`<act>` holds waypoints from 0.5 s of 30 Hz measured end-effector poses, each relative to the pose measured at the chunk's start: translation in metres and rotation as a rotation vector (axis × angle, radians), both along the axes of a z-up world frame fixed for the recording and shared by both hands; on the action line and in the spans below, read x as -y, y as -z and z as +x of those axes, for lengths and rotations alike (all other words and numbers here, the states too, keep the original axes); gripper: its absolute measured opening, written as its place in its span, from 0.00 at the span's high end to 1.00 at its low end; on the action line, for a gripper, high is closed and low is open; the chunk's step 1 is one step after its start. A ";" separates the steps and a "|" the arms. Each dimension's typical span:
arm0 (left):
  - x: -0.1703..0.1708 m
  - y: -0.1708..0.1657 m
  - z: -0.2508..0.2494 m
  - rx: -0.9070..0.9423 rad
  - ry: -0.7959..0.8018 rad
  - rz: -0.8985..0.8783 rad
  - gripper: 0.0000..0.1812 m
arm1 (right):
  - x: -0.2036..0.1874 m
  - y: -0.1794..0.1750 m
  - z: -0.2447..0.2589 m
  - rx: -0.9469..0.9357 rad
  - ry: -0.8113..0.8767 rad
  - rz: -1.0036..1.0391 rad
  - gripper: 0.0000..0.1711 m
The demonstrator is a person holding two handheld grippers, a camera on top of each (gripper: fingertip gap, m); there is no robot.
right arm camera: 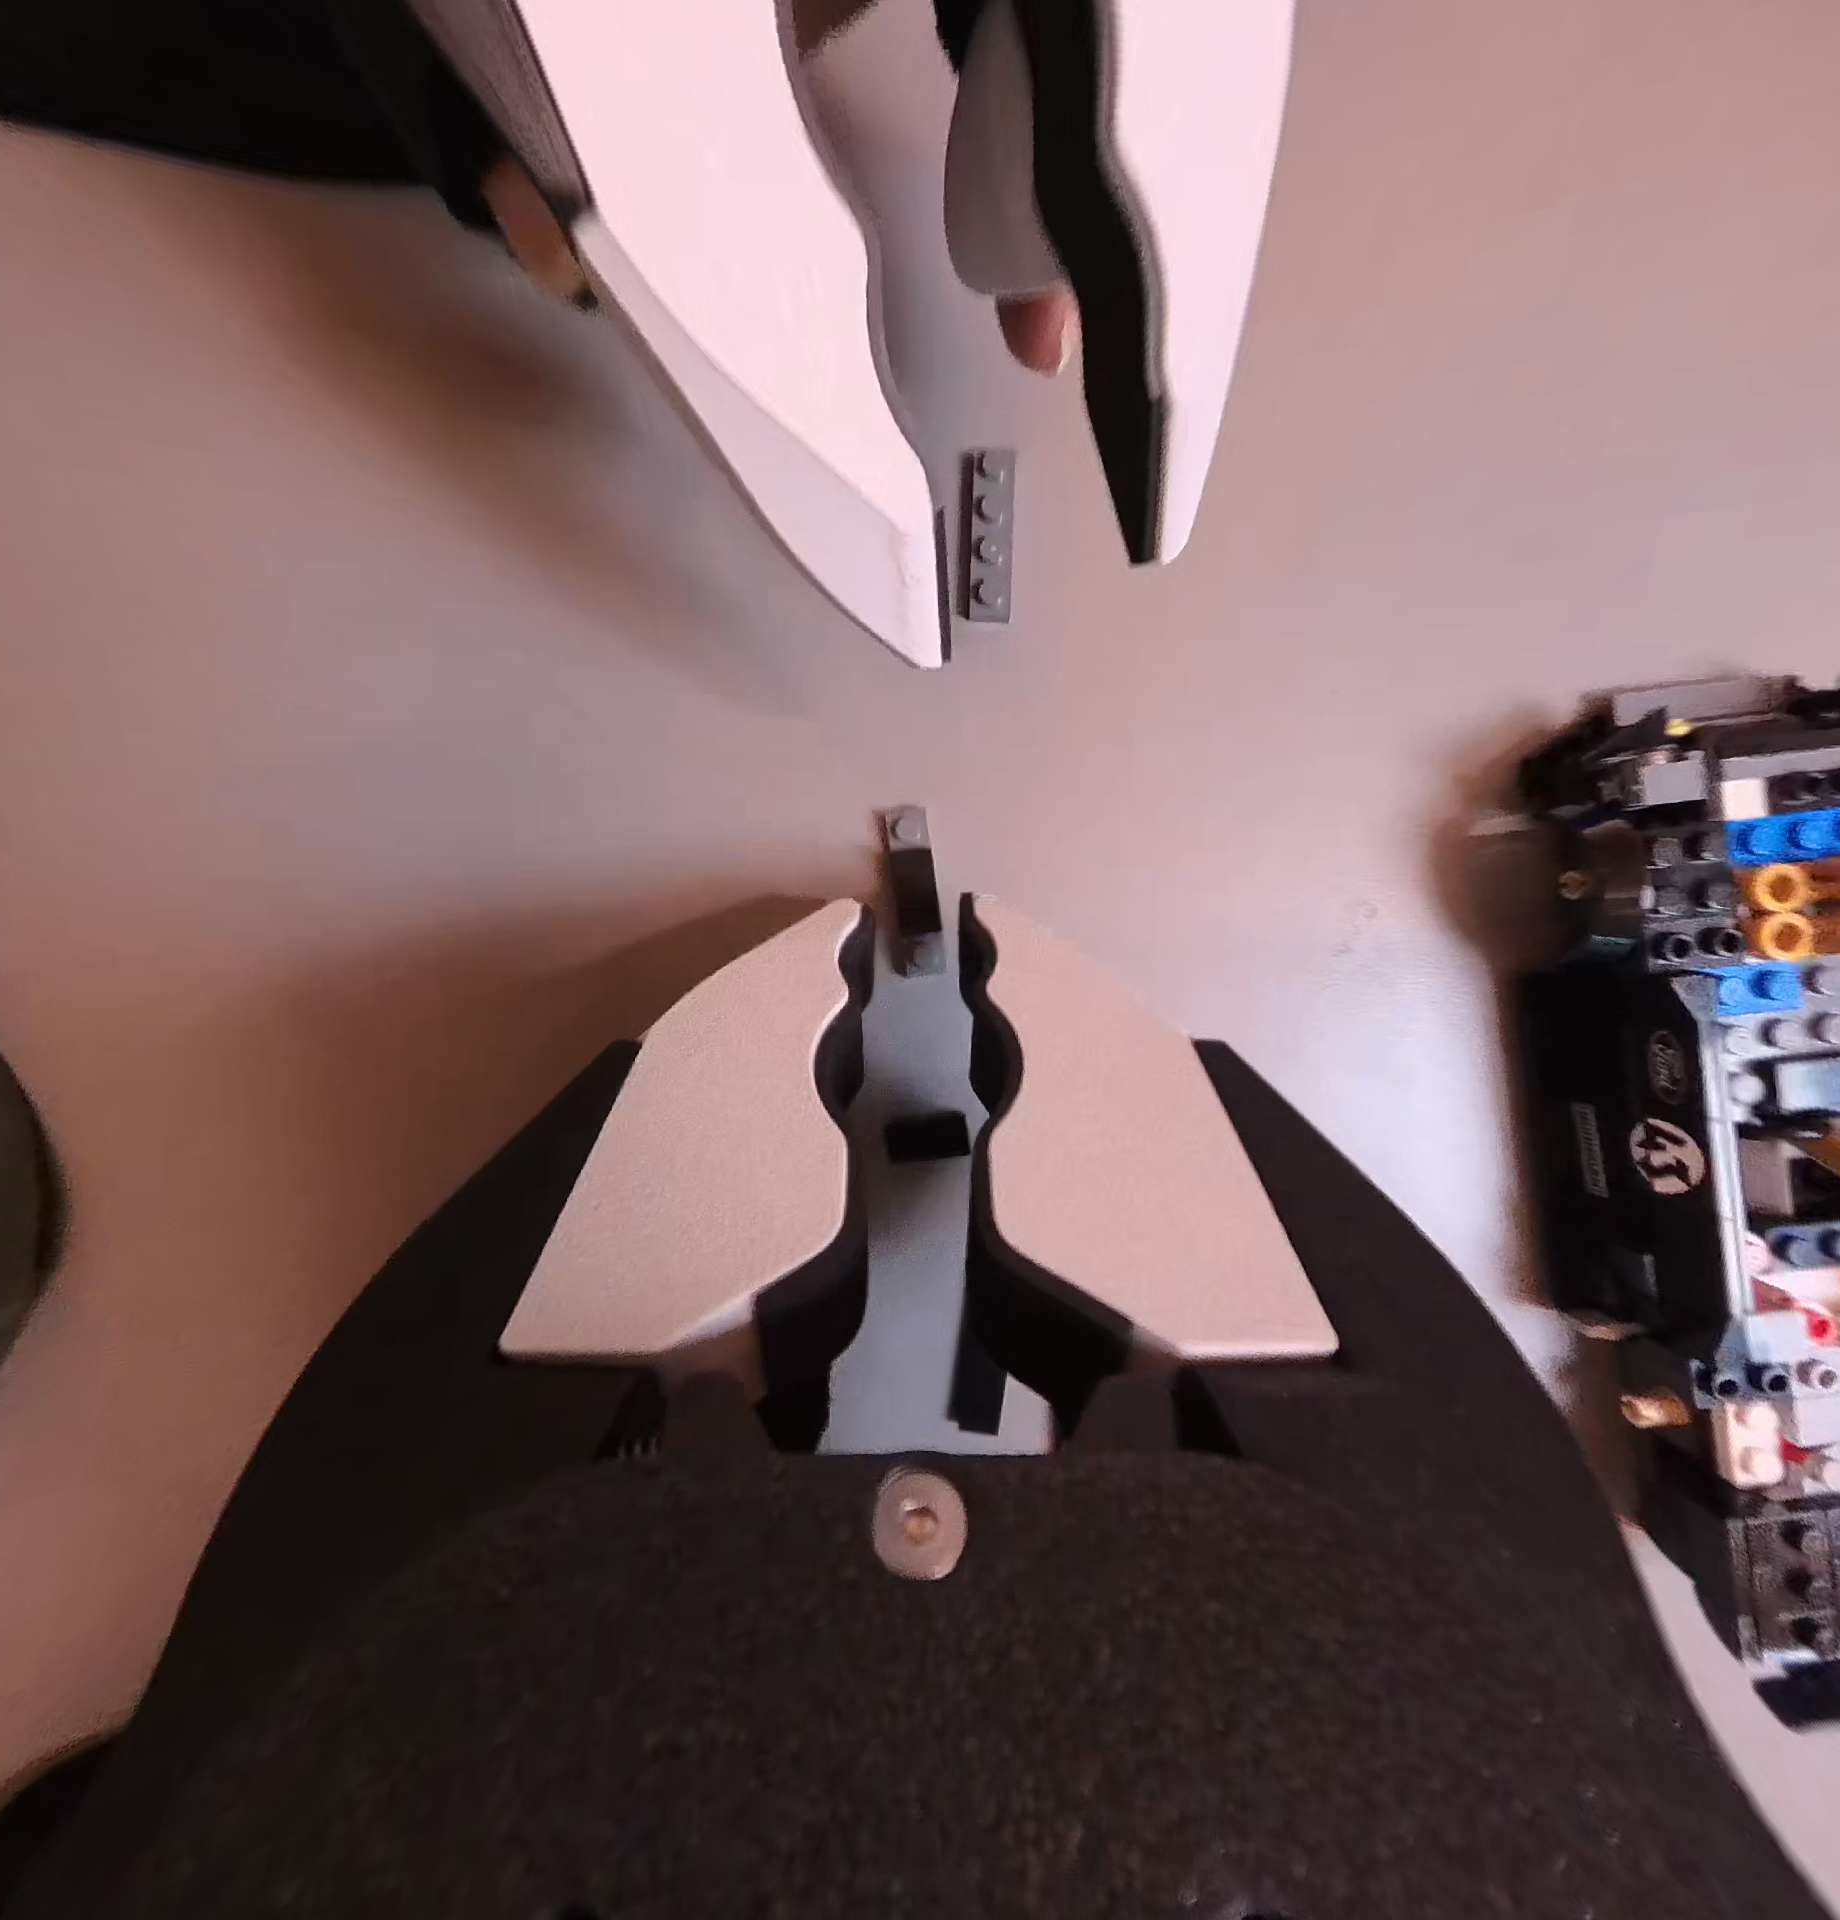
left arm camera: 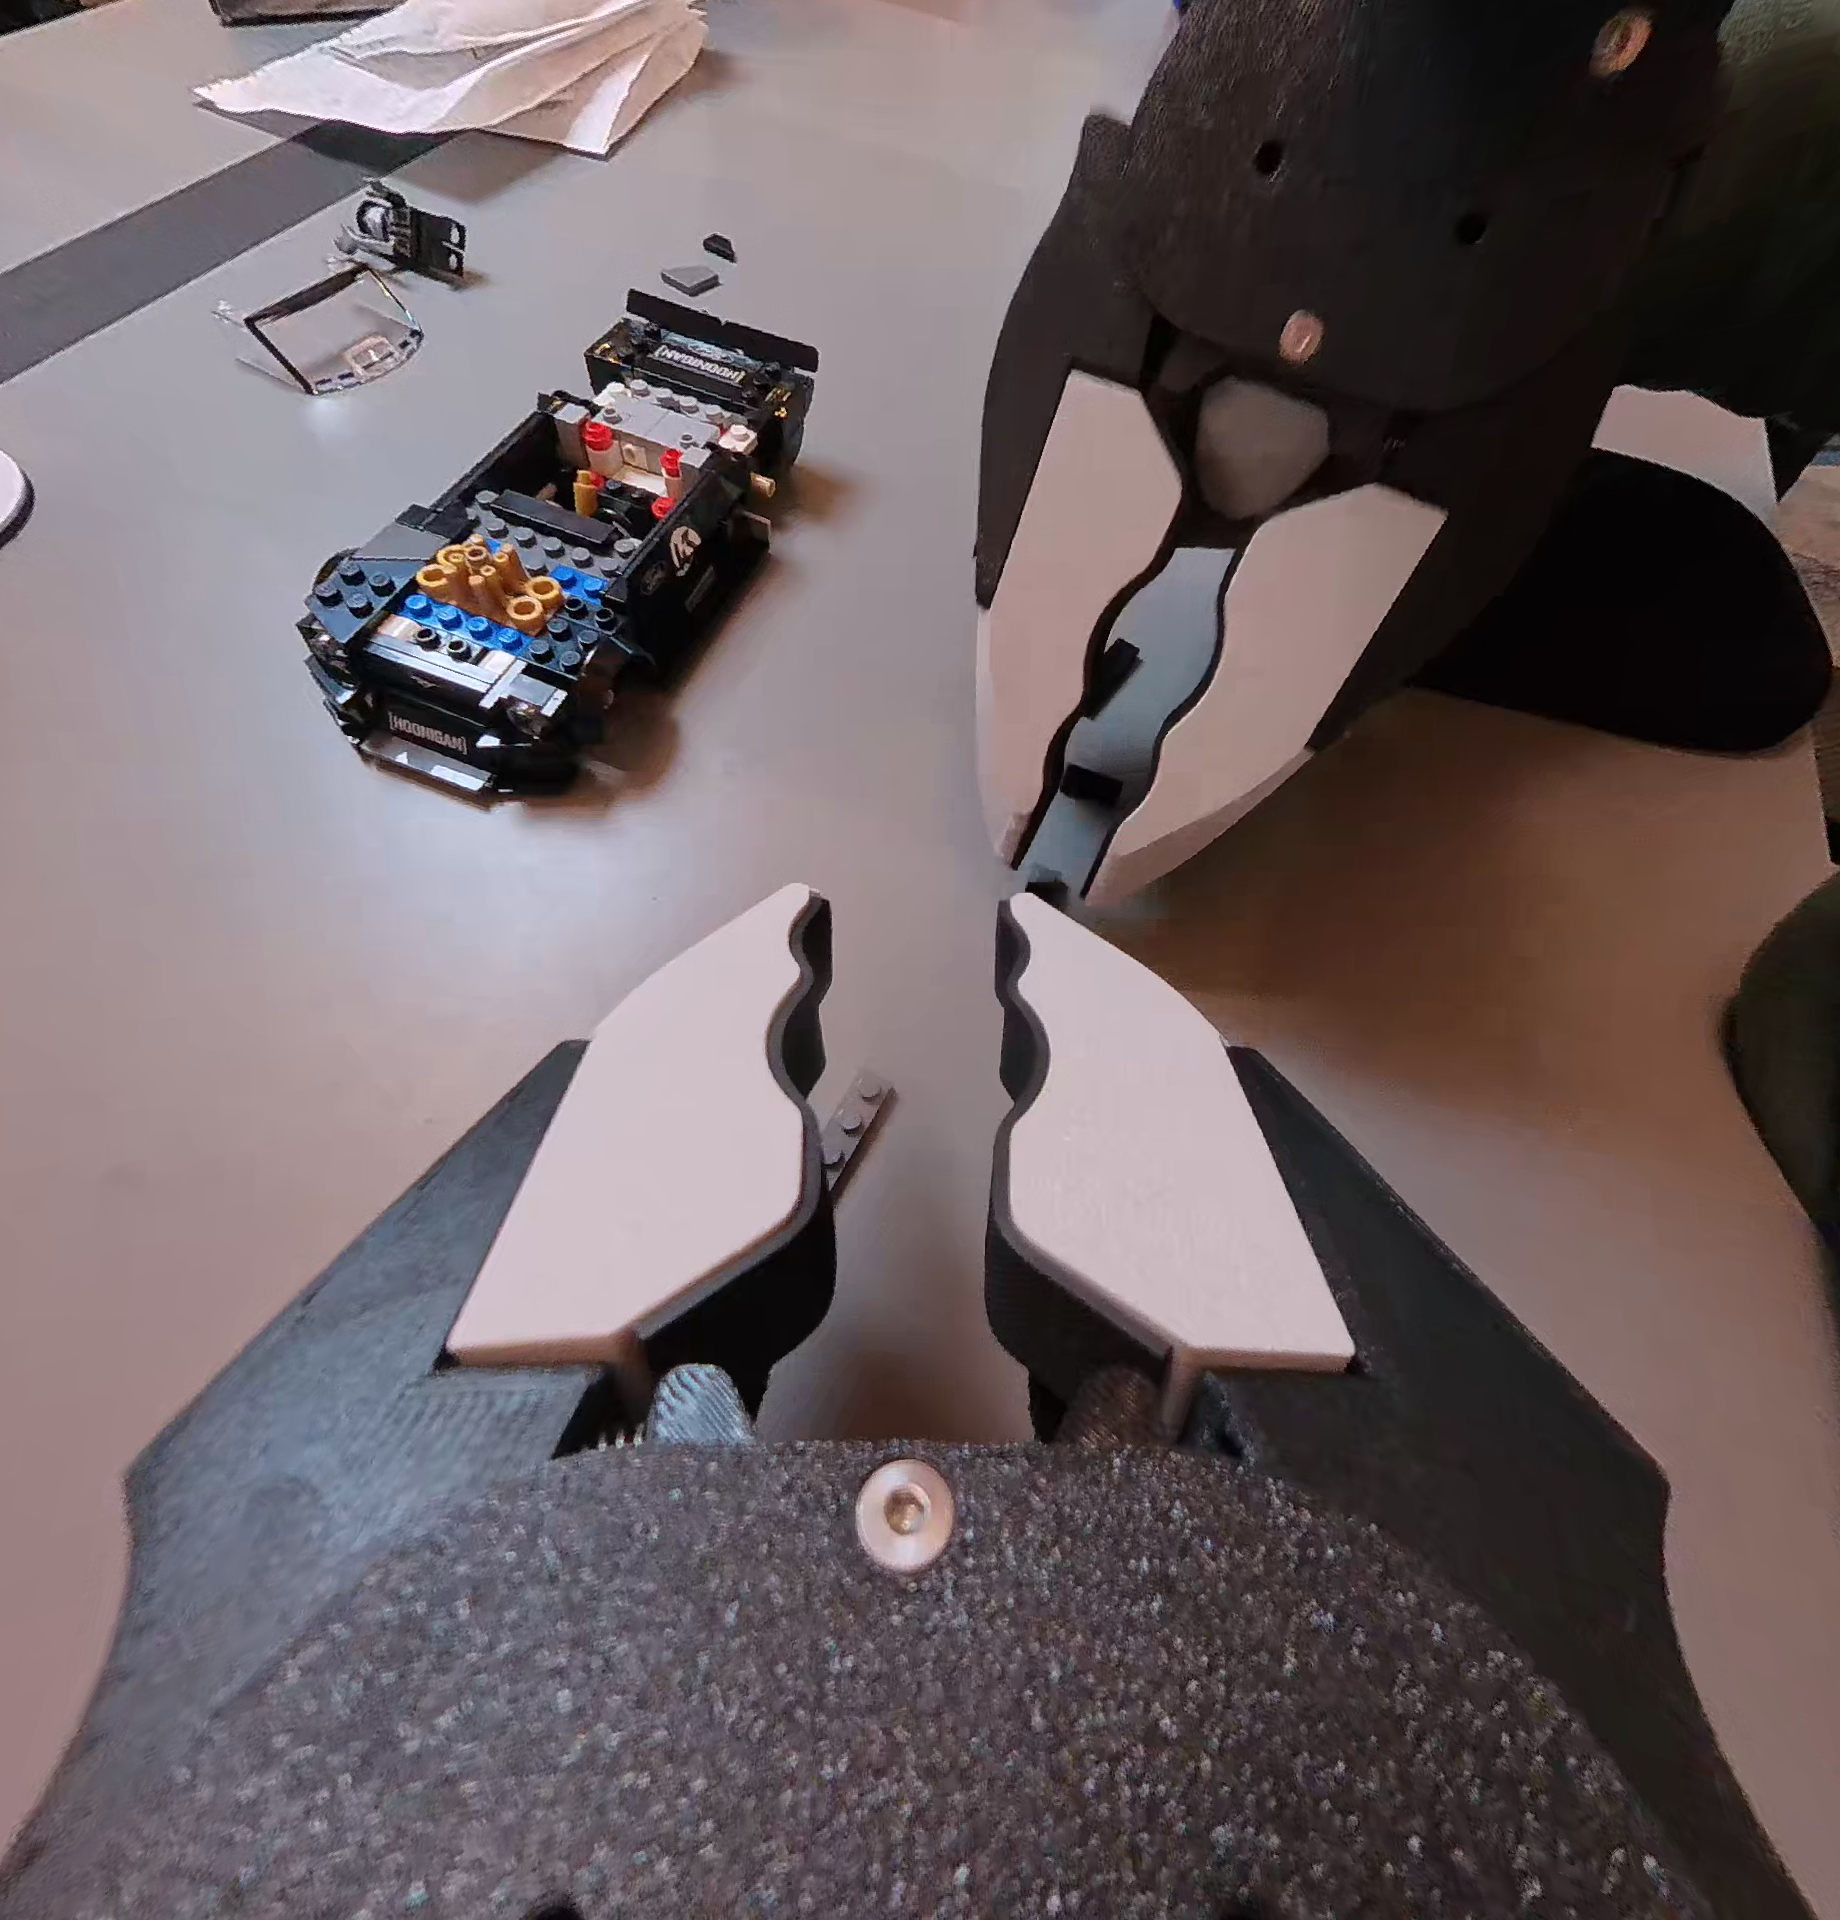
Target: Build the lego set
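On the table [left arm camera: 220, 935]: a part-built black lego car [left arm camera: 552, 582] sits left of both tools, its blue, gold and red bricks showing on top.
Left hand-held gripper [left arm camera: 911, 909]: released, jaws spread wide apart, gripping nothing; its tips hover low over the table.
Grey plate [left arm camera: 854, 1127]: a narrow studded strip lying flat on the table, just beside the inner edge of the left finger [left arm camera: 687, 1122]; whether it touches that finger cannot be told. In the right wrist view the same plate [right arm camera: 989, 535] lies between the two spread fingers, close to one of them.
Right hand-held gripper [right arm camera: 911, 920]: clenched around a long grey lego piece [right arm camera: 911, 1195] with small black parts on it; the piece runs along the gap between the fingers and sticks out past the tips.
Piece tip: low at the table surface, near the left tool's fingertips.
Far table: loose small parts [left arm camera: 698, 272], a clear windscreen piece [left arm camera: 334, 332], white papers [left arm camera: 480, 68].
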State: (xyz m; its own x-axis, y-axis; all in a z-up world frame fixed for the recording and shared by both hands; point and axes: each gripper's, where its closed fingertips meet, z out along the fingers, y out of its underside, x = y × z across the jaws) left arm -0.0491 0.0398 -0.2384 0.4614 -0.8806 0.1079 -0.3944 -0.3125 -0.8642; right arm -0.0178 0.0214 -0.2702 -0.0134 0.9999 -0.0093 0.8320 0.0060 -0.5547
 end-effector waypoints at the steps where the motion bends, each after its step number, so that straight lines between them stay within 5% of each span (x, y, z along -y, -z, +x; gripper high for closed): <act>1: -0.001 0.000 0.000 -0.001 -0.003 0.004 0.84 | -0.001 -0.007 -0.001 -0.039 0.017 0.002 0.90; 7: -0.005 -0.006 -0.003 0.008 -0.018 0.057 0.88 | -0.022 -0.043 0.025 -0.232 0.202 0.086 0.86; 15: -0.014 -0.009 -0.012 -0.035 -0.072 0.157 1.00 | -0.019 -0.020 0.086 -0.155 0.357 0.117 0.89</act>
